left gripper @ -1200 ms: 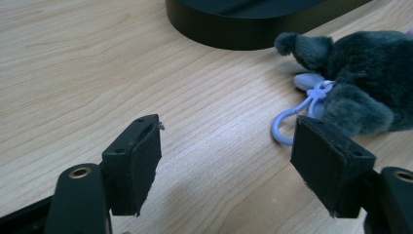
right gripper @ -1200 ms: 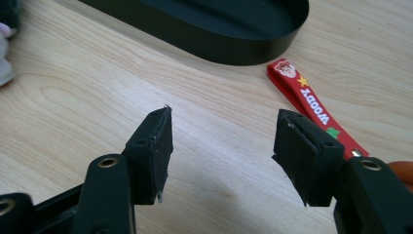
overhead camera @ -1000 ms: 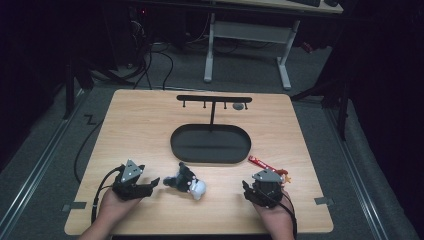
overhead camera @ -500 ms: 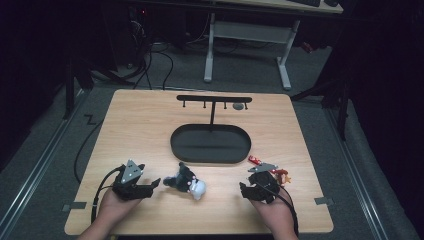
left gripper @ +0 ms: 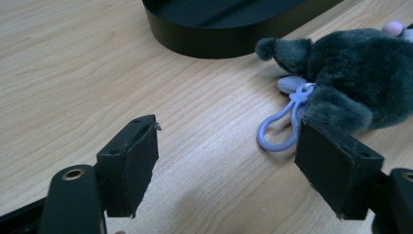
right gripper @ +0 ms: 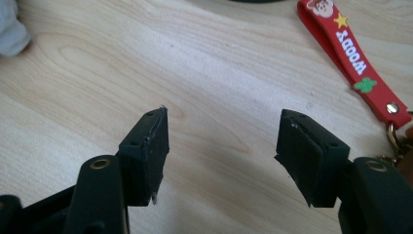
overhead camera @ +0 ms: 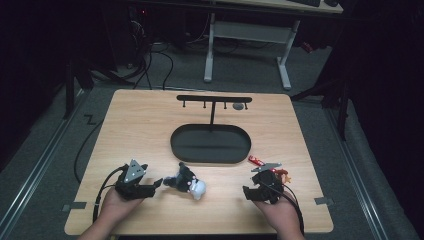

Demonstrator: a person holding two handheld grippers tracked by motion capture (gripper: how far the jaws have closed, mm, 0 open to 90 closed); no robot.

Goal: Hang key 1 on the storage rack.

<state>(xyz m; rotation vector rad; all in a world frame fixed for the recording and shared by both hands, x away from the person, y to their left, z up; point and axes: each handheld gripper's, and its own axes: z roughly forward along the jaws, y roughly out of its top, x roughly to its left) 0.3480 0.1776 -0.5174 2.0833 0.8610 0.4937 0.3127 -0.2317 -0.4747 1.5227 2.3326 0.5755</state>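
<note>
- Worktop [overhead camera: 150,125]: light wood, carrying a black oval tray [overhead camera: 210,144] at centre with a black hook rack [overhead camera: 214,99] rising behind it.
- Left hand-held gripper [overhead camera: 150,186]: low over the near-left part of the worktop, held in the person's left hand [overhead camera: 112,205], pointing right toward a plush toy [overhead camera: 186,181]. Jaws stand wide with bare wood between them.
- Plush toy: dark grey with a white part on its near-right end, lying on the worktop just in front of the tray, between the two hands. In the left gripper view its lilac clip loop [left gripper: 282,129] lies flat on the wood, just beyond the right-hand pad [left gripper: 333,165]; pad and loop look apart, though that gap is hard to judge from this angle.
- Right hand-held gripper [overhead camera: 252,192]: near the front right of the worktop, in the person's right hand [overhead camera: 277,212]. Jaws have just been opening and stand parted, nothing between them but wood.
- Red strap keychain [right gripper: 348,46]: lies just right of the right gripper's jaws, beside the tray's right end, with printed letters, a star and a metal ring [right gripper: 395,136] at its near end. Not touched by either pad.
</note>
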